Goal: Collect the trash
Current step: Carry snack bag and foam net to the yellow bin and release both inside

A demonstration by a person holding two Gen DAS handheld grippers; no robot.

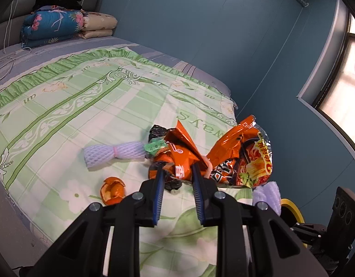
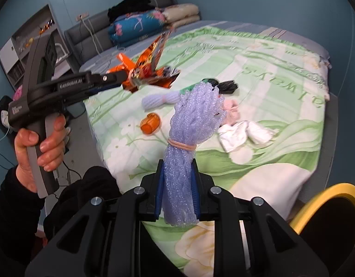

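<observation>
My left gripper (image 1: pixel 177 168) is shut on a bundle of orange noodle wrappers (image 1: pixel 237 157) tied with a band, held up above the bed. From the right wrist view, a hand (image 2: pixel 39 138) carries that gripper (image 2: pixel 122 80) and the wrappers (image 2: pixel 149 69) in the air. My right gripper (image 2: pixel 177 161) is shut on a purple foam net (image 2: pixel 193 120) bound with a pink band, standing up between the fingers. On the green bedspread (image 2: pixel 269 87) lie a white foam net (image 2: pixel 159 99), an orange peel (image 2: pixel 151 122), crumpled white tissue (image 2: pixel 242 133) and a black wrapper (image 2: pixel 228 85).
A bin with a yellow rim (image 2: pixel 325 207) stands at the bed's near right corner. Folded quilts (image 2: pixel 140 25) are stacked by the grey headboard. Shelves (image 2: pixel 27 46) and cables sit on the floor side to the left. A blue wall (image 1: pixel 223 34) runs along the far side.
</observation>
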